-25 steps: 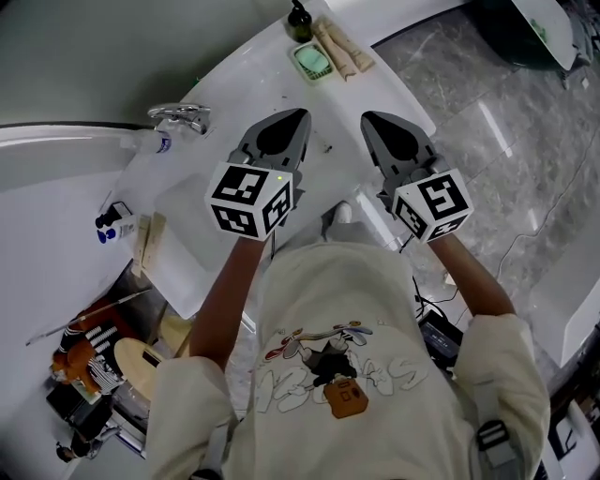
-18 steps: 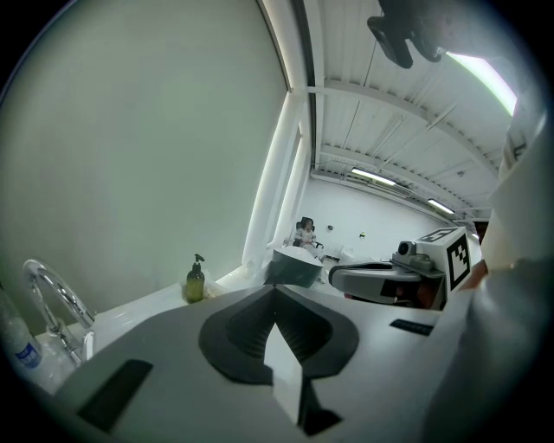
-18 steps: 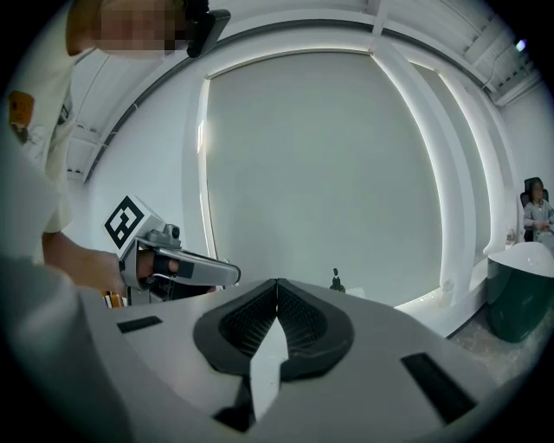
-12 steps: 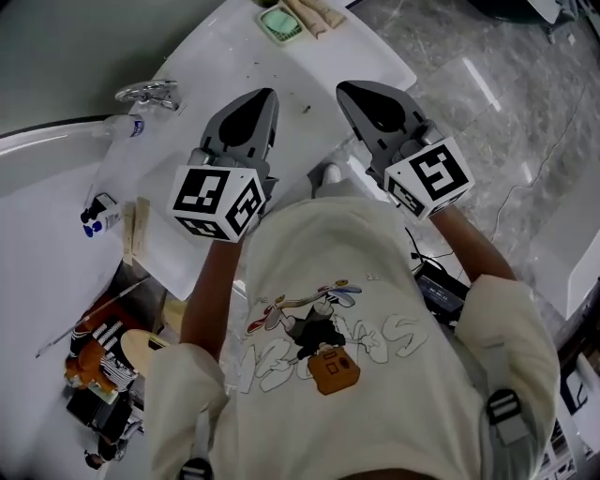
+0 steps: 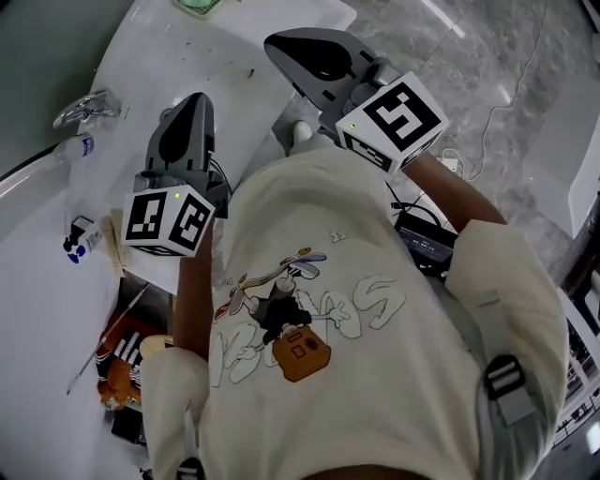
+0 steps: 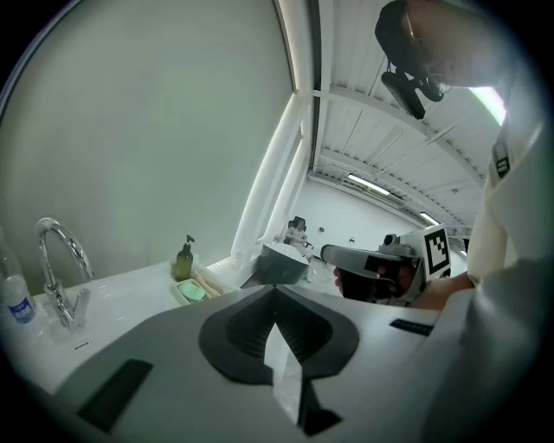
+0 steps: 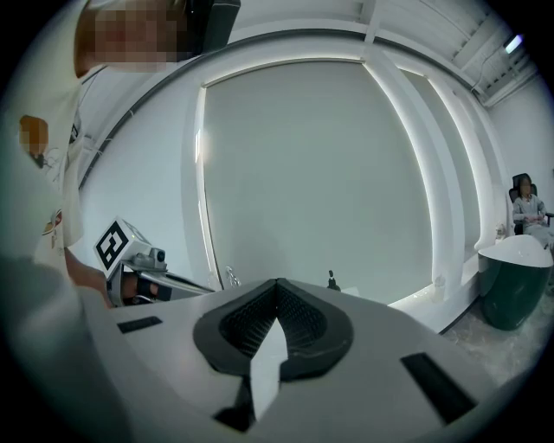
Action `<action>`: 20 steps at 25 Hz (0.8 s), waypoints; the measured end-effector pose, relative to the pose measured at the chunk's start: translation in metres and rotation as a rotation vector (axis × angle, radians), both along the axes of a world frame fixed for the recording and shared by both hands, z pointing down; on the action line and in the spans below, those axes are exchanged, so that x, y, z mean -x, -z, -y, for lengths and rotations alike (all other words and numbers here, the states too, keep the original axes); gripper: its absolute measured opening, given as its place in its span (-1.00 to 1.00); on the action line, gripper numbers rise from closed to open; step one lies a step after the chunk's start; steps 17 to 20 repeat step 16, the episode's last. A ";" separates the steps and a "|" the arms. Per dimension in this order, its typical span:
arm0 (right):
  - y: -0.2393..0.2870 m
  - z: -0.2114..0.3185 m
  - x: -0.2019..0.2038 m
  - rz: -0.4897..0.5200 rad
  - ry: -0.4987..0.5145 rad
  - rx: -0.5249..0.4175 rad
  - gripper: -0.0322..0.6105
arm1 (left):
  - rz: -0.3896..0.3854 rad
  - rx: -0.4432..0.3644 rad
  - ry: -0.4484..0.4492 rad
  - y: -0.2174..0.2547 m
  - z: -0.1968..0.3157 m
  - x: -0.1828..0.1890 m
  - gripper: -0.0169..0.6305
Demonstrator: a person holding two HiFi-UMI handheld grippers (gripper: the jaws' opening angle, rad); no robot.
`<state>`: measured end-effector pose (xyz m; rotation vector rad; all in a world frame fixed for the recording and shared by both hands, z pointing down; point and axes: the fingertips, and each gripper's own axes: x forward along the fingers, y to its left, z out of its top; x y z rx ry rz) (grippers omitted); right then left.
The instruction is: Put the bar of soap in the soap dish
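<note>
**Head view:** Compared with a second ago, the left tool (image 5: 192,105) and the right tool (image 5: 281,42) have drawn back toward the person's shirt. The soap dish (image 5: 214,11), with the green bar of soap (image 5: 195,4) in it, now sits at the top edge on the table (image 5: 159,56), well apart from both.

**Left gripper view:** The jaws are together with nothing between them. The dish stands far ahead, beside a bottle (image 6: 184,258).

**Right gripper view:** The jaws are together and empty, and the dish is not seen.

**Judgement:** The placement appears done, and the tools are retreating.
</note>
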<state>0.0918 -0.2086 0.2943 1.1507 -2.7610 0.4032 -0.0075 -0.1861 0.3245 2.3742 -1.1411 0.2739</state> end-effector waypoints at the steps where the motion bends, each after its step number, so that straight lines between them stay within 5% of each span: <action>1: 0.000 0.000 -0.001 0.002 -0.012 0.000 -0.88 | 0.003 0.007 -0.001 -0.003 -0.001 0.001 -0.92; 20: -0.010 -0.024 0.026 0.024 -0.045 0.090 -0.88 | -0.016 0.082 0.053 -0.014 -0.027 0.037 -0.92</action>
